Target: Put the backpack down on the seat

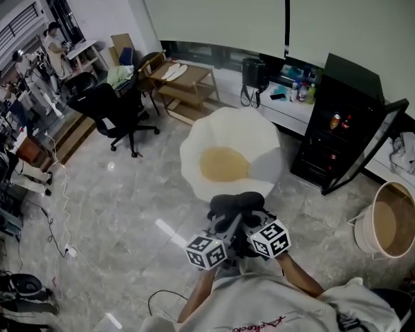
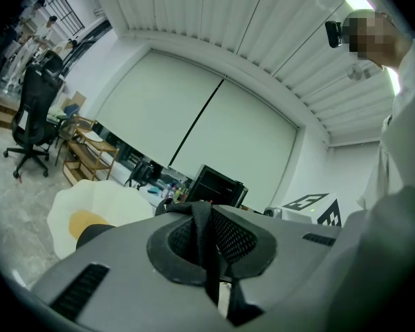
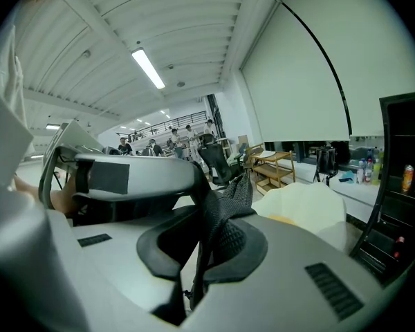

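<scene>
A black backpack (image 1: 236, 211) hangs in front of me, just short of the near edge of the seat. The seat is a white egg-shaped chair (image 1: 229, 138) with a yellow cushion (image 1: 223, 163). My left gripper (image 1: 225, 239) is shut on a black webbing strap (image 2: 202, 244) of the backpack. My right gripper (image 1: 252, 232) is shut on a black mesh strap (image 3: 225, 213) of it. The two grippers sit side by side above the bag. The chair shows beyond the jaws in both gripper views, white chair (image 2: 104, 203) and white chair (image 3: 304, 199).
A black mini fridge (image 1: 335, 133) with its door open stands right of the chair. A round basket (image 1: 391, 220) is at far right. A black office chair (image 1: 117, 113) and a wooden shelf (image 1: 187, 85) stand at the left. Cables (image 1: 55, 213) lie on the floor at the left.
</scene>
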